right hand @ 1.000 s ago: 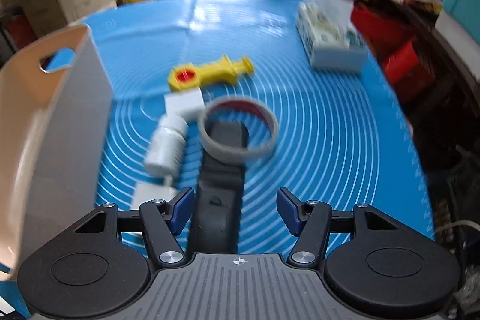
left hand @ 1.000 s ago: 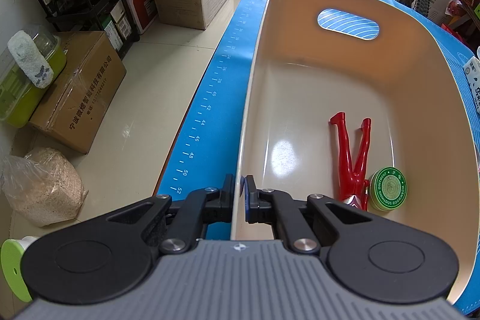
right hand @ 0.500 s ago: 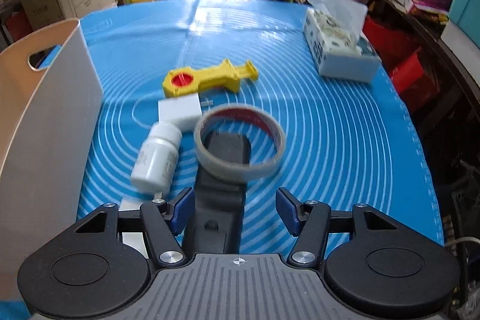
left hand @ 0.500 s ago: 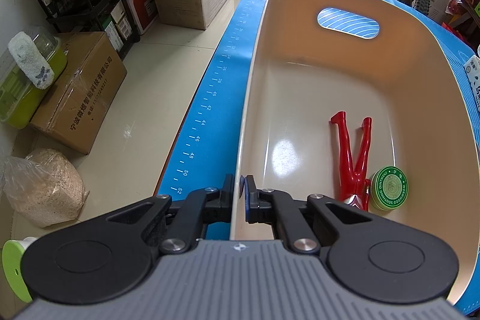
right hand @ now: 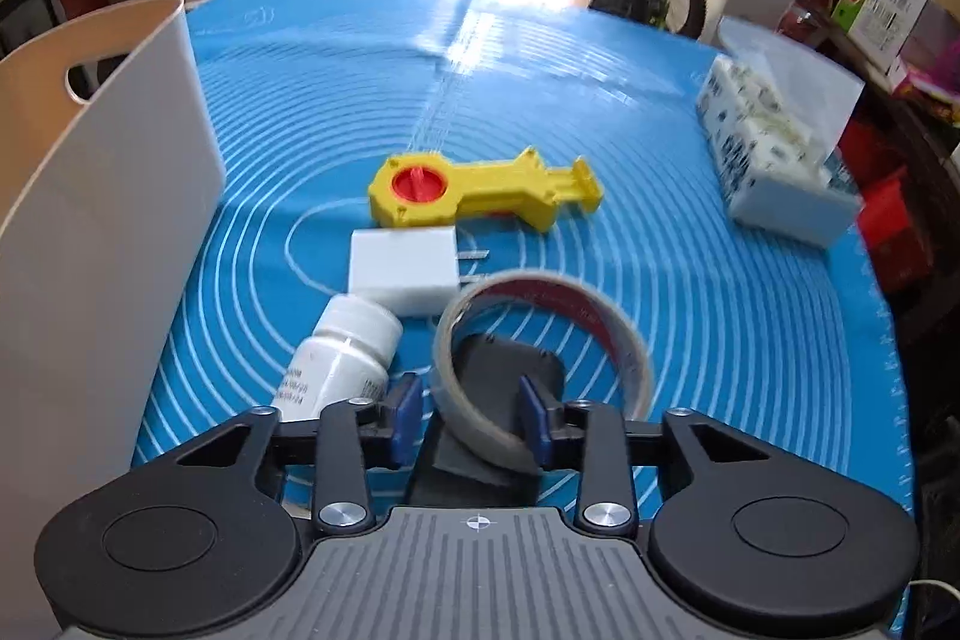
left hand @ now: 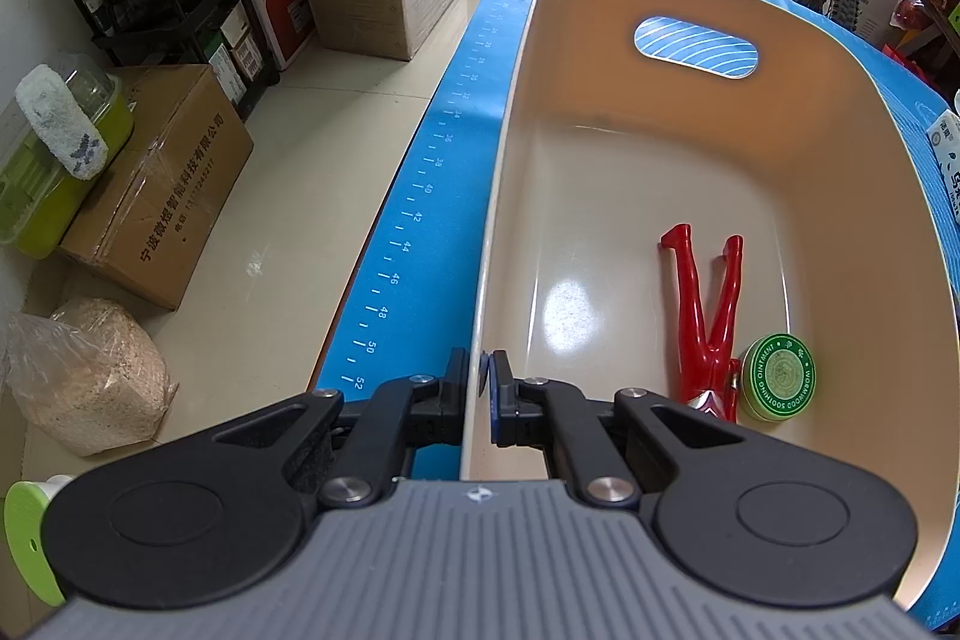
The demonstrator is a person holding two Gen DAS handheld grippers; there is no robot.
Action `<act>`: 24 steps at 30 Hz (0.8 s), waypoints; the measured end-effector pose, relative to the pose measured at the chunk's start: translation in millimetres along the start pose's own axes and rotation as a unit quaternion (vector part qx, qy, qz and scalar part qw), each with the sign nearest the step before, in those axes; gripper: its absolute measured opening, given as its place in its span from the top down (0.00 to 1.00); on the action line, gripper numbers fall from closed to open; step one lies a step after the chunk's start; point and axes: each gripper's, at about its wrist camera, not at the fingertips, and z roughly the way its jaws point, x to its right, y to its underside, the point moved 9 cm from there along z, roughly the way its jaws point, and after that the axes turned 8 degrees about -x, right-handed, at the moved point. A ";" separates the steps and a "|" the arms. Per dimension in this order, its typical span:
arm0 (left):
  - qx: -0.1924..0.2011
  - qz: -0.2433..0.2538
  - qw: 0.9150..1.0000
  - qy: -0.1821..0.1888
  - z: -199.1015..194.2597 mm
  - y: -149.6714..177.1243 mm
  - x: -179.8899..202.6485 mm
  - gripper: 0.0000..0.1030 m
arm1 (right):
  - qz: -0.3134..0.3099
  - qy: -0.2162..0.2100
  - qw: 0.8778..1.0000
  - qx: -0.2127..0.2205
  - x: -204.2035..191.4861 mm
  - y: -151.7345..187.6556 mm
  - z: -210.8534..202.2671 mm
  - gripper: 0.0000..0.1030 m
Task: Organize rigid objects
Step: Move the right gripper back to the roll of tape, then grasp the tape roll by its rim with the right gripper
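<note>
I see the bin point(left hand: 600, 196) as smooth glossy plastic, cream inside with a bright glare patch on its floor. The red figurine point(left hand: 705, 316) in it looks like shiny hard plastic, and the ointment tin point(left hand: 778, 370) has a glossy green printed lid. On my right view, the blue mat point(right hand: 720, 316) looks matt and rubbery. The tape roll point(right hand: 540, 334) is filmy and translucent, the pill bottle point(right hand: 345, 358) smooth white plastic, the yellow tool point(right hand: 480, 190) matt plastic.

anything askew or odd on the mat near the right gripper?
The tape roll sits tilted, propped on the black block rather than flat on the blue mat. The right gripper is closing around both. The white bottle lies on its side. Nothing looks spilled or damaged.
</note>
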 end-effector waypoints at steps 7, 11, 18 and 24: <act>0.001 -0.001 1.000 0.000 -0.5 -0.7 1.2 0.92 | -0.021 -0.005 1.000 0.016 -10.0 4.8 -5.3 0.83; 0.001 -0.002 1.000 0.001 -0.9 -0.8 1.2 0.92 | -0.013 -0.001 1.000 0.022 -9.0 6.8 -12.3 0.85; 0.001 -0.002 1.000 0.003 -1.1 -1.1 0.5 0.92 | 0.034 0.006 0.997 0.063 6.0 -3.2 -40.6 0.85; 0.001 -0.002 1.000 0.002 -1.2 -1.1 0.4 0.92 | 0.059 -0.012 0.992 0.109 0.5 -12.0 -73.1 0.85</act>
